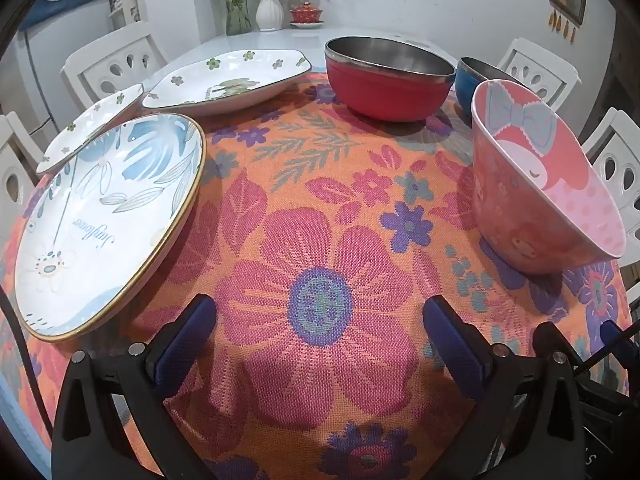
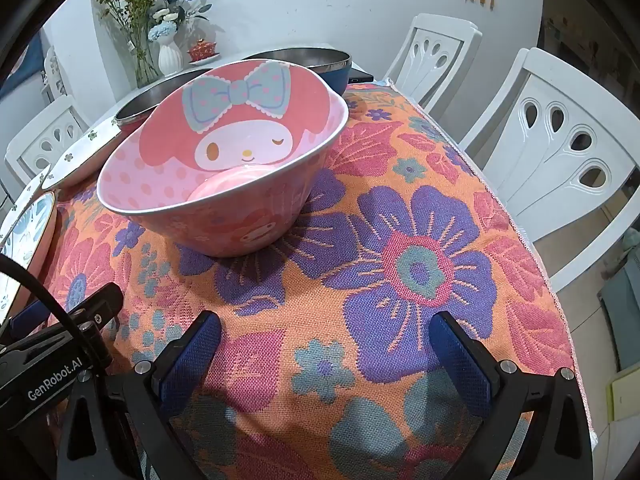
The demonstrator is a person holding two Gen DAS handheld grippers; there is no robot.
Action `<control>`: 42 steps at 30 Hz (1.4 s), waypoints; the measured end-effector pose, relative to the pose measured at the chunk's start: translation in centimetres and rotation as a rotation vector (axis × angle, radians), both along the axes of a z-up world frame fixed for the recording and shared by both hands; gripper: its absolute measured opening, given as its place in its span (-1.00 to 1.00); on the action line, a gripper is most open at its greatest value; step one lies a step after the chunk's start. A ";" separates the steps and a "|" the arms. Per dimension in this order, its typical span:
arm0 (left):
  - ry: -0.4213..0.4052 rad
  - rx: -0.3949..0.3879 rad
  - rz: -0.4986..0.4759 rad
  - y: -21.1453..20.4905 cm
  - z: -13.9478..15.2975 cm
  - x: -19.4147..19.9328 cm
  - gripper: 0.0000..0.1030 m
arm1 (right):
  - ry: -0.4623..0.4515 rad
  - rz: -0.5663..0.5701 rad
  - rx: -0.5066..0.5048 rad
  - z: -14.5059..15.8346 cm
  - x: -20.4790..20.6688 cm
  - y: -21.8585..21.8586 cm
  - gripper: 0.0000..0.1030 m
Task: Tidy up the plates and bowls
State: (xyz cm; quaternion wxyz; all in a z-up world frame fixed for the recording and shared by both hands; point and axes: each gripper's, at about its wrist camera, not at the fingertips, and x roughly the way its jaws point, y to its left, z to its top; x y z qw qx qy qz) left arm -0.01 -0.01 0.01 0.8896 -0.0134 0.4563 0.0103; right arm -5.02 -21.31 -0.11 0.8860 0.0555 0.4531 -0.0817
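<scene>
Left wrist view: left gripper [image 1: 320, 332] jaws spread wide, empty, over the floral orange woven tablecloth [image 1: 320, 208]. Round white plate with blue leaves and gold rim [image 1: 108, 220] at left; two green-flowered white dishes [image 1: 228, 80] behind it. Red steel-lined bowl [image 1: 388, 80] far centre; blue bowl [image 1: 468, 76] partly hidden, likely steel-lined too.

Right wrist view: right gripper [image 2: 325, 344] jaws released, empty. Pink cartoon-rabbit bowl [image 2: 224, 160] stands ahead-left, well apart.

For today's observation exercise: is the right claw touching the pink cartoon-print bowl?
Apart. The right wrist view shows the right claw open over bare floral tablecloth, with cloth visible between it and the pink cartoon-print bowl.
</scene>
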 end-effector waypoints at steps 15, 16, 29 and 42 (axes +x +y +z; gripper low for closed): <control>0.209 0.060 -0.086 1.5 2.1 -9.4 0.99 | 0.123 0.149 0.010 0.5 -8.0 1.3 1.00; 0.204 0.067 -0.090 1.9 2.5 -10.5 0.99 | 0.162 0.136 0.019 0.5 -8.6 1.5 1.00; 0.010 0.054 0.070 9.9 13.1 -15.0 0.99 | 0.606 0.038 0.178 0.1 -8.5 5.0 0.95; -0.162 0.053 0.073 17.8 20.5 -11.5 0.99 | 0.294 0.175 0.272 15.1 -3.1 15.5 0.99</control>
